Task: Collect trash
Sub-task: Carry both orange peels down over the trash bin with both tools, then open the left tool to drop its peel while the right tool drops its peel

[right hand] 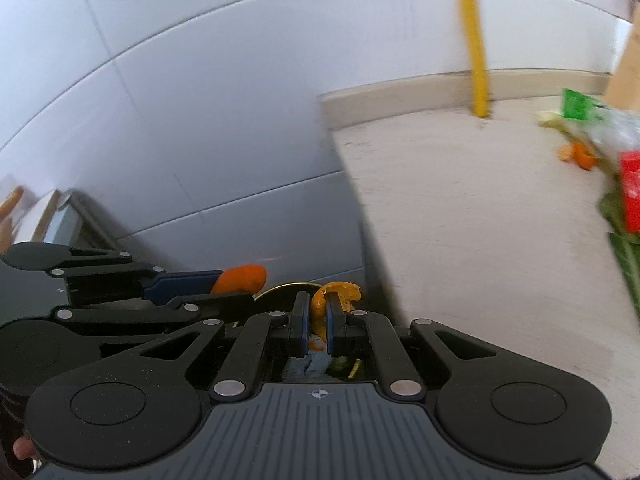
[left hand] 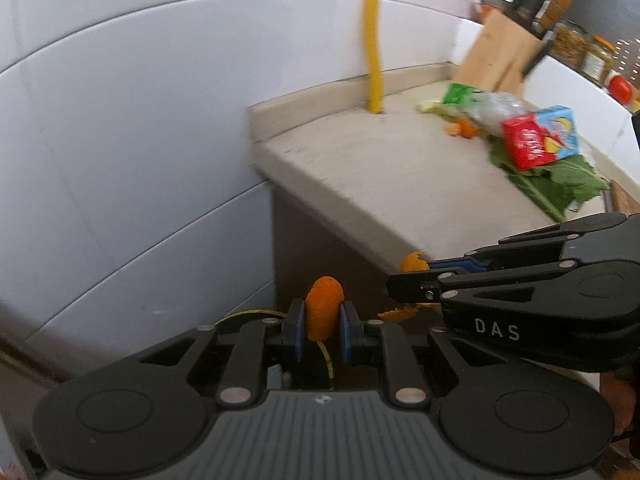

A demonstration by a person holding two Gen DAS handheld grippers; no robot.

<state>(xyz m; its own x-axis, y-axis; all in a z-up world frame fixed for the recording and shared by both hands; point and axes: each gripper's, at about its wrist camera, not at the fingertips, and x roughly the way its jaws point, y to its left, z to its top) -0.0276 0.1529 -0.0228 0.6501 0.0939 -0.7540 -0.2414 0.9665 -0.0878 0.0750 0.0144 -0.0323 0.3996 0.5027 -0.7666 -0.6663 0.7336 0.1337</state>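
Trash is split between the grippers and the counter (left hand: 400,184): the left gripper (left hand: 323,330) is clamped on a carrot piece (left hand: 323,312), and the right gripper (right hand: 317,322) pinches a curl of orange peel (right hand: 336,294), both held off the counter's front left corner beside the tiled wall (left hand: 140,140). More remains toward the counter's right end: a red juice carton (left hand: 538,138), green leaves (left hand: 560,184), a plastic wrapper (left hand: 480,106) and peel scraps (left hand: 462,130), near the yellow pipe (left hand: 374,40).
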